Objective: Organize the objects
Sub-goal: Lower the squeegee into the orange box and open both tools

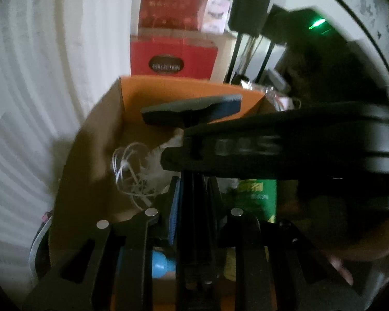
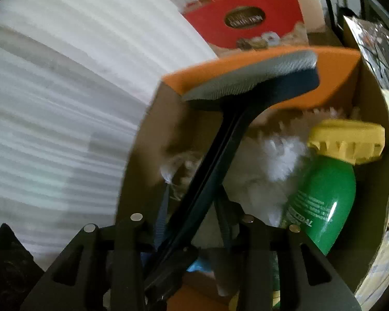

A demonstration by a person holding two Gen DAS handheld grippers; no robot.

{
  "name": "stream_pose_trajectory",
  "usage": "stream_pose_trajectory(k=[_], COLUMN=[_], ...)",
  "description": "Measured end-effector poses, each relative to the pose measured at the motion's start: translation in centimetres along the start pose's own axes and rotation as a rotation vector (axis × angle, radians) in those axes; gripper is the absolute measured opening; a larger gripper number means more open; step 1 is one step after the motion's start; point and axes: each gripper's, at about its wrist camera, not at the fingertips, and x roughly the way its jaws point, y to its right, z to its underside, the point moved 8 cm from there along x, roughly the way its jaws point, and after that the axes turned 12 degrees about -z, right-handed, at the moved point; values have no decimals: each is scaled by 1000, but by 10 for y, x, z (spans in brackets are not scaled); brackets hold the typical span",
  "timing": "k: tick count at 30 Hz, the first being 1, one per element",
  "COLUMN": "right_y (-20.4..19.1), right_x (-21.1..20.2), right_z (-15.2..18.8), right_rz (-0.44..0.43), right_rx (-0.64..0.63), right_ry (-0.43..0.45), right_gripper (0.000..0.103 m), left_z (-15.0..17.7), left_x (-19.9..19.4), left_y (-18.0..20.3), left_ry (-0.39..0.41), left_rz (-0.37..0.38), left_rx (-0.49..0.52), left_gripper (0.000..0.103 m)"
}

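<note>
A long black-handled brush with a grey and blue head (image 1: pixel 194 106) (image 2: pixel 251 77) hangs over an open cardboard box (image 1: pixel 168 84) (image 2: pixel 332 62). My left gripper (image 1: pixel 193 184) is shut on the handle, which runs straight up between its fingers. My right gripper (image 2: pixel 194 199) comes in from the right in the left wrist view (image 1: pixel 179 142), higher up the handle. The handle crosses slantwise between its fingers with a gap on each side, so it stands open. In the box lie a green bottle with a yellow cap (image 2: pixel 321 202) (image 1: pixel 256 194), a white cable (image 1: pixel 132 171) and white fluff (image 2: pixel 272 160).
A white ribbed surface (image 1: pixel 26 77) (image 2: pixel 51 103) fills the left side beside the box. Red gift boxes (image 1: pixel 173 57) (image 2: pixel 246 20) stand stacked behind it. A small blue object (image 1: pixel 160 264) lies low in the box. Black stands (image 1: pixel 249 7) rise at the back right.
</note>
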Motion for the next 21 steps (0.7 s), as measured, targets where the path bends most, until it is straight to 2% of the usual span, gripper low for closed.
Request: stream_pose_trajectory(k=[3, 5, 6, 8, 9, 12, 16, 21], right_y=[-2, -6, -8, -10, -9, -2, 11, 34], right_x=[-14, -31, -39, -59, -71, -97, -125, -155], right_z=[3, 2, 1, 3, 4, 10, 13, 27], right_rz=[4, 12, 14, 31, 42, 53, 99, 163], right_rx=[-35, -66, -81, -113, -124, -130, -148, -139], right_ry=[9, 31, 41, 68, 87, 129, 168, 189], right_gripper=[44, 48, 49, 52, 54, 56, 57, 59], left_z=[7, 10, 10, 12, 12, 15, 18, 13], left_x=[14, 19, 19, 16, 15, 6, -6, -25], left_y=[-3, -7, -8, -13, -14, -17, -15, -20], left_ry=[-68, -97, -99, -95, -96, -94, -77, -20], left_rz=[14, 35, 45, 54, 54, 55, 45, -10], left_rx=[-17, -46, -62, -91, -104, -111, -105, -97], left_gripper=[21, 38, 42, 64, 67, 71, 88, 90])
